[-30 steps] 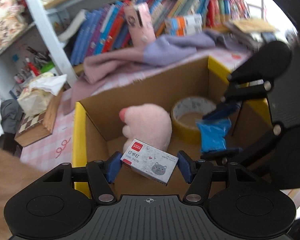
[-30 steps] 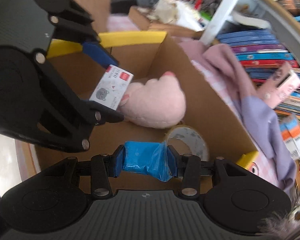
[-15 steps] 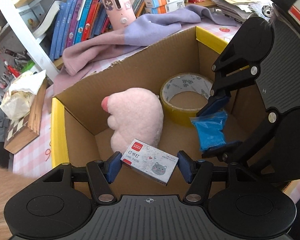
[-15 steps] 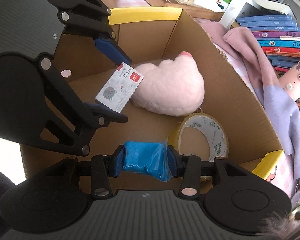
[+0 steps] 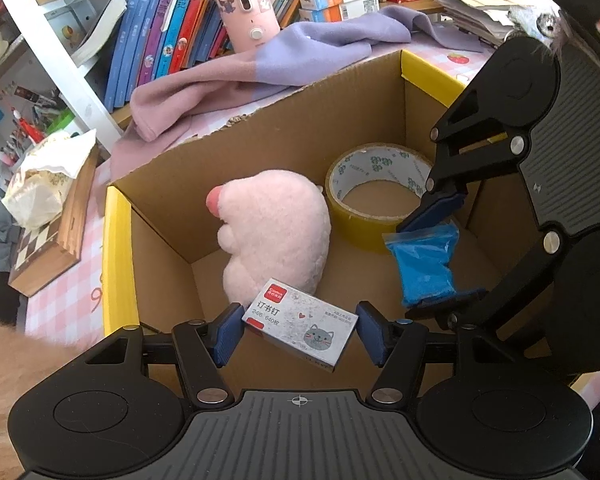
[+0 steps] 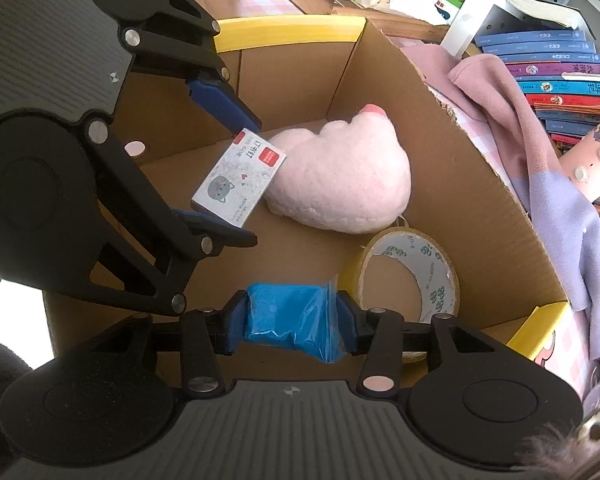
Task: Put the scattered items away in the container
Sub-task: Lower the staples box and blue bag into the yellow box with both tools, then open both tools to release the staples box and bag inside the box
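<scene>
My left gripper (image 5: 298,332) is shut on a small white staple box with a grey cat print (image 5: 300,322) and holds it inside the open cardboard box (image 5: 236,152). My right gripper (image 6: 290,322) is shut on a blue plastic packet (image 6: 288,320), also held inside the box. In the left wrist view the right gripper (image 5: 440,252) holds the packet (image 5: 424,264) at the right. In the right wrist view the left gripper (image 6: 228,184) holds the staple box (image 6: 238,178). A pink plush toy (image 5: 276,232) and a yellow tape roll (image 5: 376,188) lie on the box floor.
A pink and lilac cloth (image 5: 260,64) lies behind the box on a pink checked tablecloth. A pink device (image 5: 244,4) stands before a row of books (image 5: 172,28). A wooden chess box with a crumpled bag (image 5: 48,224) sits left of the box.
Both grippers have moved down into the cardboard box with their items still held. The box interior, the plush and the tape roll now look closer.
</scene>
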`<state>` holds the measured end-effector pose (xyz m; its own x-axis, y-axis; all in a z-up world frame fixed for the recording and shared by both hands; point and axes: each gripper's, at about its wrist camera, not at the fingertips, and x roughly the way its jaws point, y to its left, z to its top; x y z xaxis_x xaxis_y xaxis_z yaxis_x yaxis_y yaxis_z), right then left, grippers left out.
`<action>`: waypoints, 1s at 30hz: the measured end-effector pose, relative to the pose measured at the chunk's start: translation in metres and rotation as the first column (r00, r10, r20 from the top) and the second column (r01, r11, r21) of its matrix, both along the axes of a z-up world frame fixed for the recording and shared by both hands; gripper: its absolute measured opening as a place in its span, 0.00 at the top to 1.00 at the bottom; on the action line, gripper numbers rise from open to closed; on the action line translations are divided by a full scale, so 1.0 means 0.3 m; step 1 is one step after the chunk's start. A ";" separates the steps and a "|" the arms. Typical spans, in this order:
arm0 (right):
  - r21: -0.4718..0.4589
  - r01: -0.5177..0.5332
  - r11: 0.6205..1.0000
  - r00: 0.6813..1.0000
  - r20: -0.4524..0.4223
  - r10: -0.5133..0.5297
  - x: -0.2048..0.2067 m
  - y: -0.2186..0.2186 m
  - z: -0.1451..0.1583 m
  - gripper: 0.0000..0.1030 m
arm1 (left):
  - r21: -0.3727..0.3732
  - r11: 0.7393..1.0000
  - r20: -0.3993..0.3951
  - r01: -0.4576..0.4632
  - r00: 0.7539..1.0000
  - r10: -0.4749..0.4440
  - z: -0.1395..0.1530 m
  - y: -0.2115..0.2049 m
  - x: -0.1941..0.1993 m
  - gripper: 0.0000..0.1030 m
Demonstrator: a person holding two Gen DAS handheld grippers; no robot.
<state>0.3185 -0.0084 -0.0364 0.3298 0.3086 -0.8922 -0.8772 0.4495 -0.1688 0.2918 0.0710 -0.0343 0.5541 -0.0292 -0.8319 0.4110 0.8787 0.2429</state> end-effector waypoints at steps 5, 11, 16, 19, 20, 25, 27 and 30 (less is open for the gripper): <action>0.045 0.031 0.999 0.999 0.023 -0.032 0.003 -0.017 0.023 0.35 | 0.008 0.999 0.058 -0.035 0.998 0.035 0.025 0.012 -0.027 0.29; 0.160 0.083 0.984 0.993 0.064 -0.094 -0.036 -0.068 0.120 0.30 | -0.054 0.993 0.137 -0.102 0.985 0.109 0.101 0.040 -0.075 0.27; 0.270 0.159 0.950 0.972 0.124 -0.198 -0.095 -0.129 0.212 0.27 | -0.131 0.982 0.243 -0.136 0.956 0.164 0.191 0.045 -0.140 0.26; 0.338 0.219 0.915 0.947 0.153 -0.283 -0.151 -0.179 0.268 0.26 | -0.171 0.974 0.308 -0.149 0.931 0.197 0.245 0.045 -0.193 0.23; 0.361 0.237 0.902 0.937 0.161 -0.311 -0.173 -0.197 0.282 0.25 | -0.182 0.971 0.324 -0.156 0.923 0.210 0.256 0.045 -0.212 0.22; 0.443 0.311 0.841 0.887 0.182 -0.424 -0.283 -0.256 0.307 0.22 | -0.229 0.954 0.353 -0.193 0.897 0.266 0.280 0.049 -0.307 0.22; 0.474 0.323 0.819 0.865 0.203 -0.459 -0.330 -0.272 0.308 0.22 | -0.252 0.945 0.360 -0.207 0.887 0.290 0.281 0.049 -0.349 0.22; 0.507 0.337 0.794 0.825 0.248 -0.508 -0.410 -0.297 0.302 0.22 | -0.267 0.938 0.385 -0.219 0.869 0.312 0.277 0.032 -0.430 0.17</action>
<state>0.1956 -0.0975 0.0541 0.7812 0.3756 -0.4986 -0.4955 0.8589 -0.1294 0.1627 0.0807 0.0489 0.8574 0.0221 -0.5141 0.0571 0.9888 0.1378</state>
